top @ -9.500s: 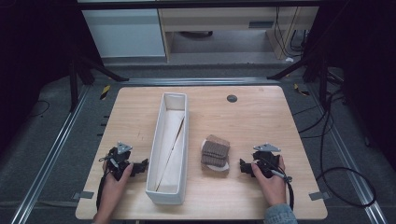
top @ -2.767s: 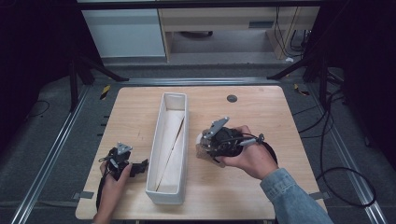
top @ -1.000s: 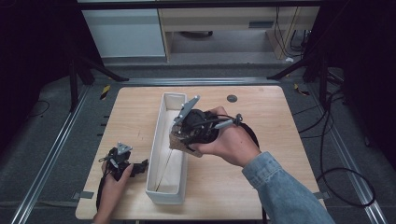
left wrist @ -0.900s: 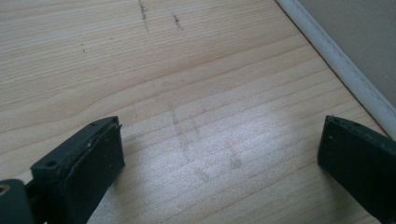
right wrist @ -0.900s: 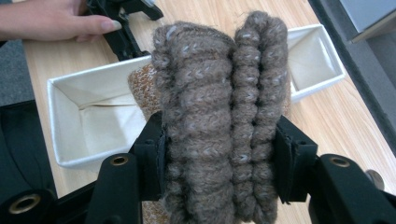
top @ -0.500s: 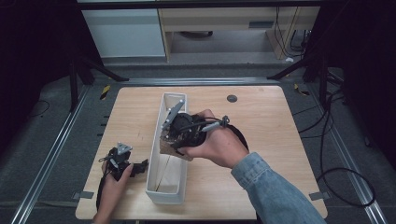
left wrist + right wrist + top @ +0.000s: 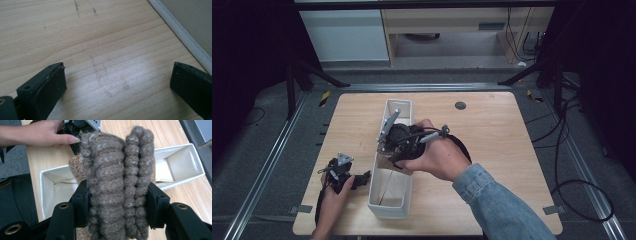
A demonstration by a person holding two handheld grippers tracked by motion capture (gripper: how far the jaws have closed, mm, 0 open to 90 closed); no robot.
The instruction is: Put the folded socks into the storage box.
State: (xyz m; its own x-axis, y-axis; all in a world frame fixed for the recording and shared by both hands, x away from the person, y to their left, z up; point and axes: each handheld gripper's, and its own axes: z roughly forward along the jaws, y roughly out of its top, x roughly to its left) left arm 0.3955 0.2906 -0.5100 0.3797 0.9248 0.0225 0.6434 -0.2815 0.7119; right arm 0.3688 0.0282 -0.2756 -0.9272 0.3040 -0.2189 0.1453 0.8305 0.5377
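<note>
Above white bin (image 7: 50, 185), right gripper (image 7: 117, 212) jaws pinch brown knit bundle (image 7: 117, 177); left gripper (image 7: 117, 82) jaws spread, empty

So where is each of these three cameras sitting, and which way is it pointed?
High view: above the person's side, looking forward and down on the wooden table; both hands come in from the bottom.
Left gripper view: on the left gripper, looking along its open jaws at bare tabletop beside the white box.
Right gripper view: on the right gripper, looking down at the knitted bundle it clamps over the box; the left hand shows.
Shared: all three show the box.
</note>
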